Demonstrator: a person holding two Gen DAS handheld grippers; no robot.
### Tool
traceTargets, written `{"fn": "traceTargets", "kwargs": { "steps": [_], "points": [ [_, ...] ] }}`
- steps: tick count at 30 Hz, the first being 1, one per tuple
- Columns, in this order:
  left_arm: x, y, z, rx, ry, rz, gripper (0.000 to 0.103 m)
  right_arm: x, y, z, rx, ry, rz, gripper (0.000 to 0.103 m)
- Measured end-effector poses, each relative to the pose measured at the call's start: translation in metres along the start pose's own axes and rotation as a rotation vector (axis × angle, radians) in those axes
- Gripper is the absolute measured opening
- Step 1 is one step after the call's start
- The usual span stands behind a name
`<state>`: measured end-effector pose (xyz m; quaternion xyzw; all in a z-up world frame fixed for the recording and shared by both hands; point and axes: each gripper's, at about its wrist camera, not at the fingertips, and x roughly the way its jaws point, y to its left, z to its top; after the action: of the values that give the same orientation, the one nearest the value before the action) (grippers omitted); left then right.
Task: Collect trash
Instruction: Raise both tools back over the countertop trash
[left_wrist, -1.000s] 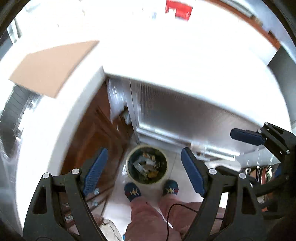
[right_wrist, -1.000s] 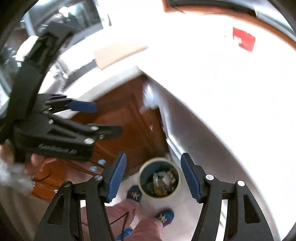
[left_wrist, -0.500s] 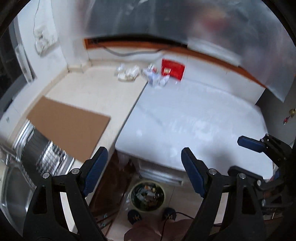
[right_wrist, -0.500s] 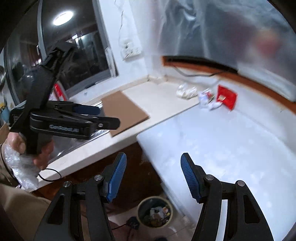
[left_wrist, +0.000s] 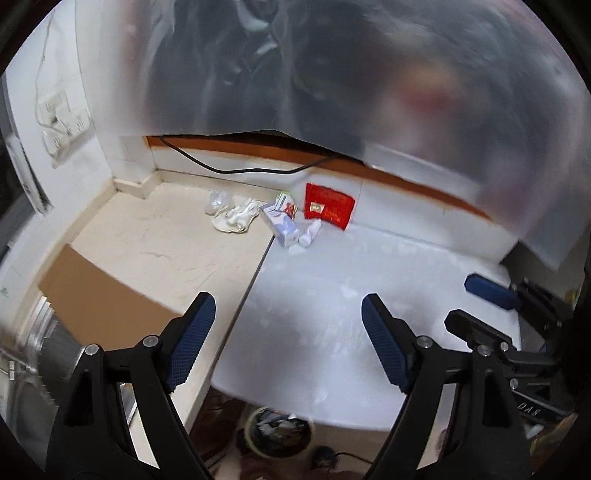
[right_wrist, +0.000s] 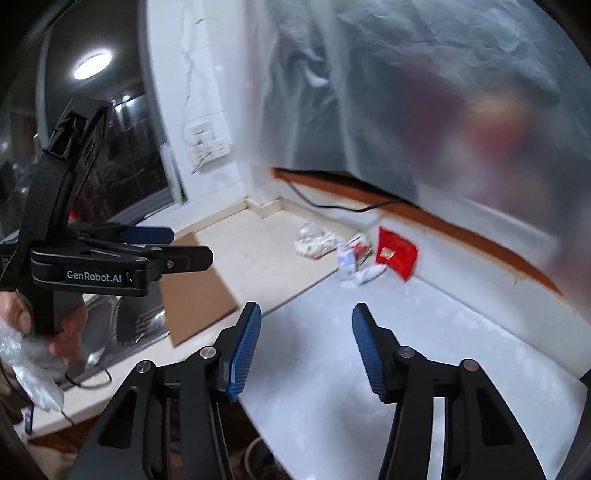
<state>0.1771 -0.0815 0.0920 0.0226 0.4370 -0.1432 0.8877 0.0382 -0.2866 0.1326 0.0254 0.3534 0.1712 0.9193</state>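
Trash lies at the back of the counter: a crumpled white wad (left_wrist: 236, 218) (right_wrist: 314, 244), a small white-blue carton (left_wrist: 282, 225) (right_wrist: 347, 260), a white crumpled piece (left_wrist: 309, 232) (right_wrist: 369, 275) and a red packet (left_wrist: 329, 210) (right_wrist: 396, 256) leaning on the wall. The round trash bin (left_wrist: 279, 430) stands on the floor below the counter edge, holding scraps. My left gripper (left_wrist: 288, 341) is open and empty above the counter front; it also shows in the right wrist view (right_wrist: 162, 243). My right gripper (right_wrist: 303, 350) is open and empty, seen at the right edge of the left wrist view (left_wrist: 491, 291).
A brown cardboard sheet (left_wrist: 99, 302) (right_wrist: 195, 284) lies on the beige counter beside a steel sink (right_wrist: 122, 321). A white slab (left_wrist: 369, 295) covers the right part. Translucent plastic sheeting (left_wrist: 369, 92) hangs over the wall. A black cable (left_wrist: 240, 170) runs along the backsplash.
Both grippers have lifted from pointing down at the bin on the floor to facing the counter and the trash at its back. Both stay open.
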Motion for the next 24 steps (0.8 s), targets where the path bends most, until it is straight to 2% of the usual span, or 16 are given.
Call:
{"fn": "traceTargets", "kwargs": {
  "steps": [4,8,12,17,24],
  "points": [
    [0.055,0.020,0.034,-0.073,0.036,-0.049,0.079,0.038,-0.023,0.025,0.080,0.023,-0.031,0.039],
    [0.109,0.029,0.057,-0.087,0.057,-0.050,0.079,0.087,-0.055,0.048,0.182,0.044,-0.063,0.037],
    [0.172,0.030,0.072,-0.104,0.098,-0.050,0.079,0.134,-0.082,0.062,0.231,0.061,-0.112,0.037],
    [0.244,0.031,0.081,-0.112,0.139,-0.034,0.079,0.200,-0.117,0.061,0.315,0.094,-0.157,0.037],
    [0.321,0.039,0.081,-0.164,0.207,-0.031,0.077,0.256,-0.148,0.040,0.399,0.111,-0.186,0.037]
  ]
}}
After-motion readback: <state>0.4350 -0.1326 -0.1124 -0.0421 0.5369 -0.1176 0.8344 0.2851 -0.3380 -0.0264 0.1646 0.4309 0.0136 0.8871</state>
